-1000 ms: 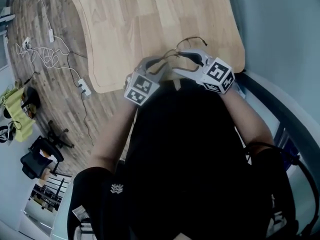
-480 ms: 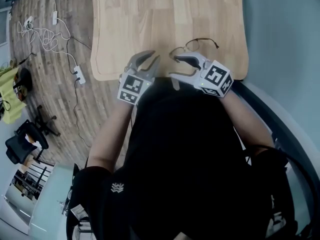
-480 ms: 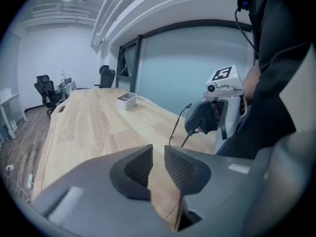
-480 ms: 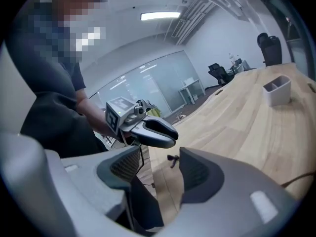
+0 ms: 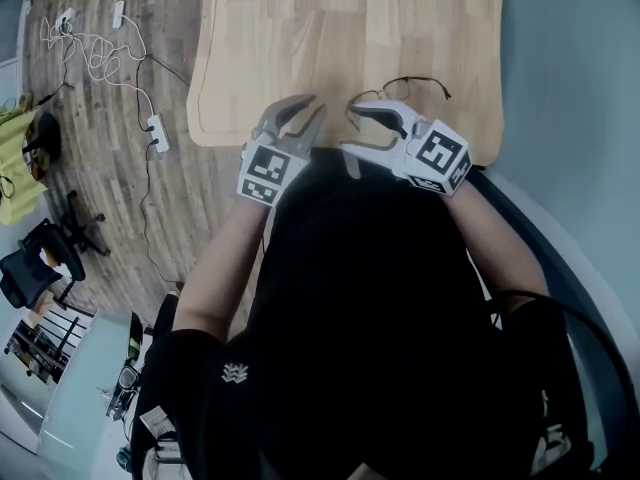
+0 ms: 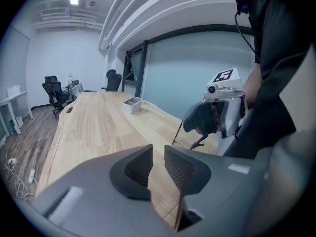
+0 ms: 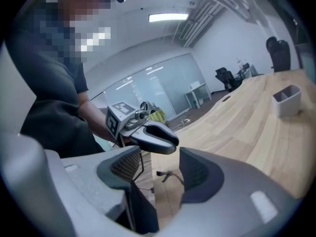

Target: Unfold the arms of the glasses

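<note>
Glasses (image 5: 412, 80) with a thin dark wire frame are at the near right part of the pale wooden desk (image 5: 350, 28), just beyond the upper finger of the right gripper (image 5: 348, 128). The head view does not show whether they rest on the wood or lean on that finger. In the right gripper view the fingers (image 7: 197, 174) stand well apart. One short dark end of the frame shows in the gap between them, and a thin wire runs down close beside the left pad. Neither pad presses on the frame. The left gripper (image 5: 316, 105) hovers over the near desk edge, a little apart from the right one, with its tips pointing toward it. Its fingers (image 6: 133, 169) are parted only by a narrow slit, through which bare wood shows, and they hold and touch nothing. Seen from the left gripper view, a slanted arm of the frame hangs just below the dark finger of the right gripper. A small white tray (image 6: 132, 104) stands far up the desk, well apart from both grippers. White cables (image 5: 95, 53) trail over the plank floor (image 5: 80, 168) beside the desk.
</note>
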Available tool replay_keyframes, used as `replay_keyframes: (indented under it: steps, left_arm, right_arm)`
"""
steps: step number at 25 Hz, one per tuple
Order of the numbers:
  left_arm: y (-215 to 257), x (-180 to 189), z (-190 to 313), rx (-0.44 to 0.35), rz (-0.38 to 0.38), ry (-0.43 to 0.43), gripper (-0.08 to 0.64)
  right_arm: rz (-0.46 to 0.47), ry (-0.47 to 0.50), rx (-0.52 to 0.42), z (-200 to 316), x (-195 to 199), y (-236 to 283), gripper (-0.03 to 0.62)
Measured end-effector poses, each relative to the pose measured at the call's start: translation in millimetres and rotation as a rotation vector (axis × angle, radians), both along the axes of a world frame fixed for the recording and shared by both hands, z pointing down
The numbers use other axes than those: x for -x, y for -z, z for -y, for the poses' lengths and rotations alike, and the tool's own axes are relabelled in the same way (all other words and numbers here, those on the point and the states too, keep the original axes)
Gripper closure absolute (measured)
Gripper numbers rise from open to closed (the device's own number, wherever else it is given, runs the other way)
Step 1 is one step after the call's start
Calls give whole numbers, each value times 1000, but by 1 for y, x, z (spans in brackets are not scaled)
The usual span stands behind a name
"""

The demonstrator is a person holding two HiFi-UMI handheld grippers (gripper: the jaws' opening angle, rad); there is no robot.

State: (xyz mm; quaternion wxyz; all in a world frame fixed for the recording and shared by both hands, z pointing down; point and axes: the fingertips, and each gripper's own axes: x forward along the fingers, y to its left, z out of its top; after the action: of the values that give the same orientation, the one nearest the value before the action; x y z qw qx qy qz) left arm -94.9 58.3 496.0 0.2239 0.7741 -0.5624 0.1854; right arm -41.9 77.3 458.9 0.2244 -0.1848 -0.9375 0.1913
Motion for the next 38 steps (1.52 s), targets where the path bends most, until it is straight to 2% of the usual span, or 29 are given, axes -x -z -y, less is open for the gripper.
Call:
replay_keyframes:
  steps: [2, 5, 10, 13, 14, 17, 21, 22, 23, 28, 32, 38]
  left_arm:
    - [10, 4, 4, -42, 15, 21, 481]
    - [27, 12, 15, -124, 60, 58, 541]
    - [48, 16, 37, -196, 76, 82, 545]
    - [64, 11, 51, -245, 105, 62, 549]
    - [70, 9, 54, -258, 102, 60, 552]
    - [76, 6, 63, -271, 84, 69, 554]
    - [69, 6, 62, -279, 96, 78, 554]
    - [69, 4, 61, -282, 99, 78, 555]
    - [70, 2, 61, -284, 100, 79, 554]
    - [75, -4, 62, -253, 94, 100, 554]
    - [70, 12, 77, -266, 87, 116, 554]
    - [85, 6, 70, -270, 83, 124, 554]
  right_arm:
    - [45, -93, -63, 26, -1, 10, 348]
    - [69, -246, -197, 69, -9, 19, 348]
    - [92, -431, -360, 114, -28, 35, 348]
    - [102, -515, -419, 134, -44, 46, 379]
    - [105, -538, -427, 140, -50, 49, 413]
    - [104, -600, -444, 157, -68, 53, 491]
    - [97, -665, -386, 170, -81, 38, 499]
    - [87, -682, -379, 172, -86, 34, 519]
    - [72, -703, -377, 176, -92, 30, 592]
    - [10, -790, -333, 193, -121, 25, 592]
    - [18, -785, -305, 207, -107, 8, 592]
    - [25, -779, -303, 199, -110, 21, 592]
